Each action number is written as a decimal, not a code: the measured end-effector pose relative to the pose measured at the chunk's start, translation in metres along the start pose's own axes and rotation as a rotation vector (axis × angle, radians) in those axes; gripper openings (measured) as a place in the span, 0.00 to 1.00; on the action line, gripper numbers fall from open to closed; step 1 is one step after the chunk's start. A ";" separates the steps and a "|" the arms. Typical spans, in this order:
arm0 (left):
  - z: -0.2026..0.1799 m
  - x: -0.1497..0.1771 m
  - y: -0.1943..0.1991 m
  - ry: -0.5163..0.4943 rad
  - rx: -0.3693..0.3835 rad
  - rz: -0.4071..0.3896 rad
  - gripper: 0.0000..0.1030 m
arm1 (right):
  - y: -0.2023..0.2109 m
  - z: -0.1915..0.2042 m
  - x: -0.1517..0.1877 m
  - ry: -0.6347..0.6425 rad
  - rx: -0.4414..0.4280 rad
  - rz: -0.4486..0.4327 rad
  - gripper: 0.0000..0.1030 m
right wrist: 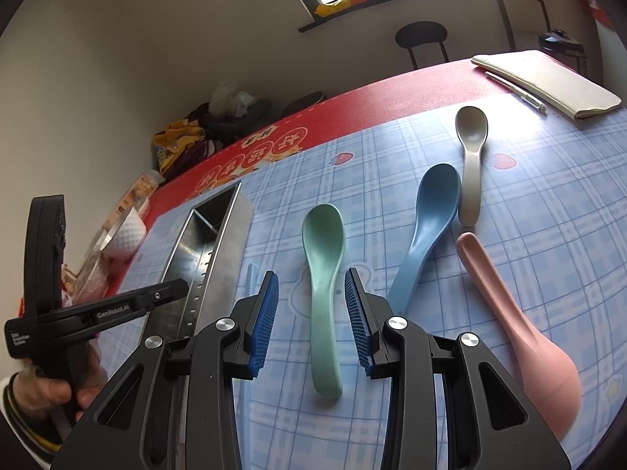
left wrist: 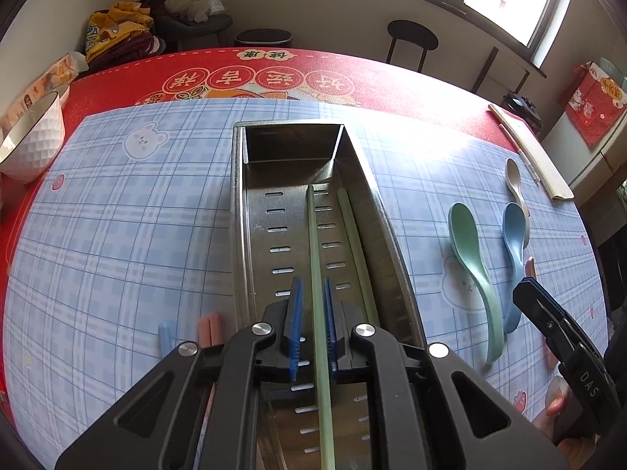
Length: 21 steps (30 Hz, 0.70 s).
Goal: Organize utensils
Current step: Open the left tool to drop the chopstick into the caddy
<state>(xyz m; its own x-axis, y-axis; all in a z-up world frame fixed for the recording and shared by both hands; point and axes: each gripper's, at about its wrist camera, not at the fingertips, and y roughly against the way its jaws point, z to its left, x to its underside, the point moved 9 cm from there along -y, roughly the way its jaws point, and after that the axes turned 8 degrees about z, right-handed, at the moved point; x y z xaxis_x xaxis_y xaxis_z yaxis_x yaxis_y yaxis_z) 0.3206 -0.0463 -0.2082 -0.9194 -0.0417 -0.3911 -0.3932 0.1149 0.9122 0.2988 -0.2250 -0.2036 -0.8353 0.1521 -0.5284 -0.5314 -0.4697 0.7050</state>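
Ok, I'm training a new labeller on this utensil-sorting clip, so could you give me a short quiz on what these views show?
1. How many spoons lie on the mat?
2. True or false: the right gripper is shut on the green spoon.
3. What lies in the metal tray? A) two green chopsticks B) a pink spoon C) nothing

Key:
1. Four: the green one, a blue spoon, a grey spoon and a pink spoon.
2. False; its fingers stand open on either side of it.
3. A
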 end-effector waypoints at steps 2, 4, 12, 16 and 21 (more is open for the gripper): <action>-0.002 0.003 0.014 -0.025 0.014 -0.033 0.17 | 0.000 0.000 0.000 -0.001 0.002 0.001 0.34; -0.005 0.010 0.032 -0.066 0.011 -0.082 0.22 | -0.001 0.000 0.000 -0.001 0.003 0.001 0.34; 0.043 0.059 0.080 -0.047 0.037 -0.212 0.16 | -0.001 -0.001 0.001 0.002 0.023 -0.005 0.34; 0.067 0.089 0.066 0.001 0.023 -0.161 0.14 | -0.002 0.002 0.002 0.012 0.033 -0.002 0.34; 0.076 0.110 0.044 0.025 0.024 -0.100 0.14 | -0.003 0.003 0.003 0.025 0.054 -0.006 0.34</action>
<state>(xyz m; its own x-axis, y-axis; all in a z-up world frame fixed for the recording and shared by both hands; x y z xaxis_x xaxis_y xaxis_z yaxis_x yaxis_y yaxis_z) 0.2024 0.0296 -0.2208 -0.8756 -0.0789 -0.4766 -0.4830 0.1330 0.8655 0.2979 -0.2206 -0.2062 -0.8286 0.1322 -0.5441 -0.5439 -0.4211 0.7259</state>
